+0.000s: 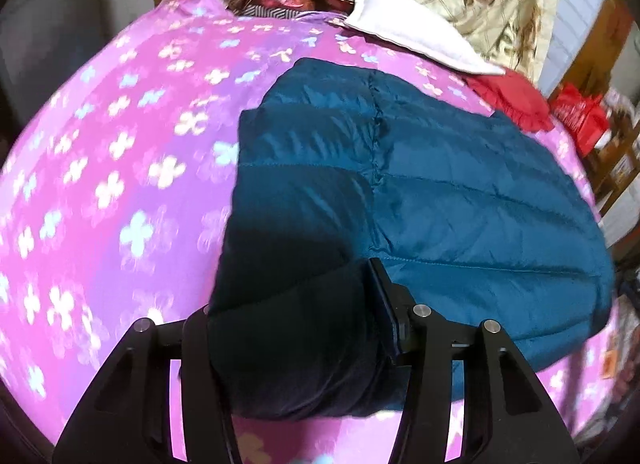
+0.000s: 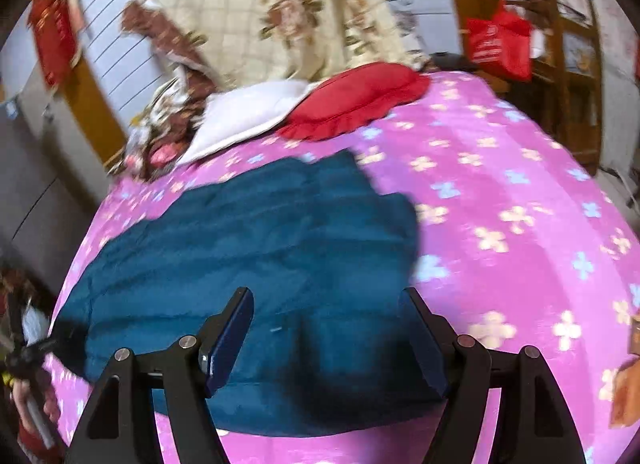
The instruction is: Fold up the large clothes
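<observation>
Left gripper (image 1: 294, 328): clamping a dark, bunched fold of the jacket (image 1: 460, 199). Right gripper (image 2: 326, 338): standing apart, hovering over the jacket, gripping nothing. Jacket: teal, quilted, puffy, lying partly folded on the pink flowered bedspread (image 1: 120, 167). Beyond: white pillow (image 2: 248, 115), red cushion (image 2: 356, 99).

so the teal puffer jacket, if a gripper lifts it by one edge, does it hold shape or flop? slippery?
Probably flops: the teal puffer jacket already bends into a soft roll between the left gripper fingers. Likely light for its bulk, judging by the puffy quilted channels. Its shell looks shiny, so it may slide on the pink floral bedspread and slip from a shallow pinch.
</observation>
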The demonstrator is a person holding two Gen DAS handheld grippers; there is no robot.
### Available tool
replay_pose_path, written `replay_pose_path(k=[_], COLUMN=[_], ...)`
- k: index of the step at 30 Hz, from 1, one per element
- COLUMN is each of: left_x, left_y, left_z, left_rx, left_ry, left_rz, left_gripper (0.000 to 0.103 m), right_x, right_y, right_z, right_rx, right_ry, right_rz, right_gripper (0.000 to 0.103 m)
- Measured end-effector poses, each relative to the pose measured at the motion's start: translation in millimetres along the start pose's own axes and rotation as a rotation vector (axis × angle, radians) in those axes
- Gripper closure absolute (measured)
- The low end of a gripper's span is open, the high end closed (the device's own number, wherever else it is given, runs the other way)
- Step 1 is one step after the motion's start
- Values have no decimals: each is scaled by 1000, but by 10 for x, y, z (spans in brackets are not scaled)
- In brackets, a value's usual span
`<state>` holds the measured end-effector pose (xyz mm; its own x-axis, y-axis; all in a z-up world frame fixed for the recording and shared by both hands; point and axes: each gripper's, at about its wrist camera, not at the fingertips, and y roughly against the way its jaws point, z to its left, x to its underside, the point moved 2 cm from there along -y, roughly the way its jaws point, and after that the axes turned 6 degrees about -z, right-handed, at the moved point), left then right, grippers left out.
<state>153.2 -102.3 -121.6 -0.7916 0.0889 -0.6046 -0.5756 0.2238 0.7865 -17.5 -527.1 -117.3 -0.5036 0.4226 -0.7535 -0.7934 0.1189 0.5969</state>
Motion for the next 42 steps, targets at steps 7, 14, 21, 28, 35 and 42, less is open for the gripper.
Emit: replay_pose_path(k=[7,14,21,28,35,42], left_x=[46,139,123,244,275,491], left_y=[15,228,377,30,434,1458], left_z=[80,579,770,731,687,596], left_rx=[32,219,134,-2,-111,-301], left_ry=[-15,111,165,145,97,74], left_rz=[-23,-35,-114,-57,-158,-496], left_gripper=[49,49,49,48,48,19], right_x=[228,305,334,339,294,390], right_y=[-506,-752,-757,-771,-567,179], right_z=[-14,-58,-81,-81,-6,64], right_rx=[83,134,142,152,218,152], right_ry=[18,86,75,74,99,12], right_rz=[65,90,71,77,40,-66], right_gripper=[30,25,19,14,13,13])
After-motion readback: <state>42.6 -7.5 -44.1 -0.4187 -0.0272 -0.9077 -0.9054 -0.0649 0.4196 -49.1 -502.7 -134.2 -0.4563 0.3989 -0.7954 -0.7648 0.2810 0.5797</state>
